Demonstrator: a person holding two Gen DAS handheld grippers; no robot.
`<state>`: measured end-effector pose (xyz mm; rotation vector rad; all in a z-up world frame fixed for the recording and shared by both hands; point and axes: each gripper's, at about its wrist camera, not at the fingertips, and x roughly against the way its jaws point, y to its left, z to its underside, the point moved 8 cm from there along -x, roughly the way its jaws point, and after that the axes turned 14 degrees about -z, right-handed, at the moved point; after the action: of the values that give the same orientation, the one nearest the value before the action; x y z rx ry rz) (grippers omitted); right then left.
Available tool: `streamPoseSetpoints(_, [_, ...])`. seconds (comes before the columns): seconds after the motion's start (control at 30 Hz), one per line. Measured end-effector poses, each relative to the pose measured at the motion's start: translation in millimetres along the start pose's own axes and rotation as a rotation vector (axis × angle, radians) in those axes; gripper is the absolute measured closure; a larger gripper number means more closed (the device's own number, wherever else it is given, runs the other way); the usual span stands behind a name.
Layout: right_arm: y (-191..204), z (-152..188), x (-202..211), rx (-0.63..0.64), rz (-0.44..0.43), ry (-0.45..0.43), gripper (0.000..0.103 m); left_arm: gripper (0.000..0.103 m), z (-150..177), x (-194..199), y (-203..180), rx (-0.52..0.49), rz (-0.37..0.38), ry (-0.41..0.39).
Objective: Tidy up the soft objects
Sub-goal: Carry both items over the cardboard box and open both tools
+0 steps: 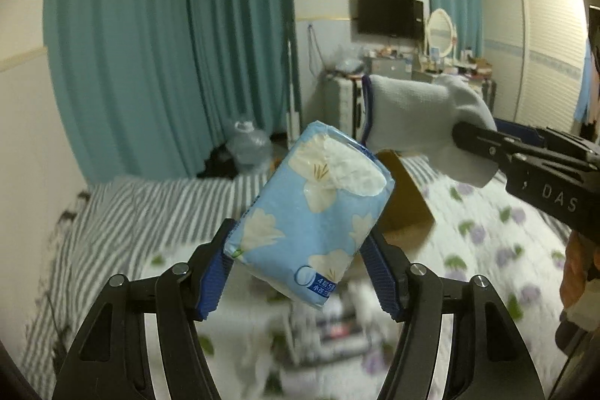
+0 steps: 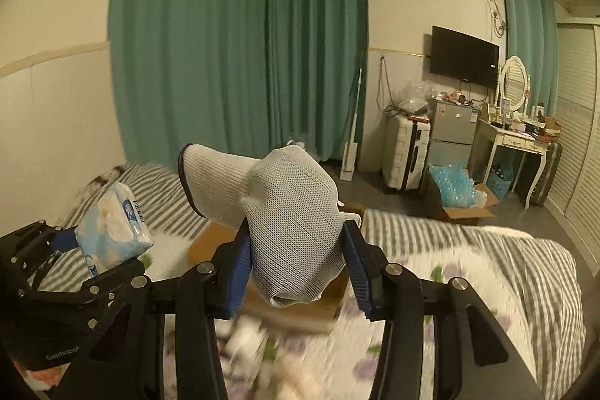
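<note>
Above the cardboard box (image 1: 407, 197) on the bed (image 2: 487, 268), both loads held in the air. Left claw (image 1: 300, 261) pinching a tissue pack (image 1: 311, 208) at its lower end: light, squashy, slick film. Right claw (image 2: 298, 268) clamped on a sock (image 2: 292, 212): limp knit, best taken mid-body. Legible: "DAS", "GenRobot"; pack lettering too blurred.

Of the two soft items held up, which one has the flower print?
The tissue pack in the left gripper: light blue plastic with white flowers. The sock in the right gripper is plain grey knit with a dark cuff edge.
</note>
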<state>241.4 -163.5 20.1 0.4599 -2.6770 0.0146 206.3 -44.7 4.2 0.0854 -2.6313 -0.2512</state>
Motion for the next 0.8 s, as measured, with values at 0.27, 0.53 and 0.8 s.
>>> streamPoseSetpoints(0.27, [-56.6,-7.9,-94.9,-0.039,-0.022,0.065,0.057,0.039,-25.3,-96.7,-38.0,-0.036,0.001,0.062])
streamPoseSetpoints(0.53, [-71.4,25.0,-166.6,-0.023,-0.034,0.157,0.057,0.038,-0.3,-170.9,-62.5,-0.076,-0.016,0.168])
streamPoseSetpoints(0.8, [-72.7,26.9,-161.7,-0.072,-0.032,0.131,0.020,0.023,5.6,-167.4,-63.0,-0.111,-0.049,0.194])
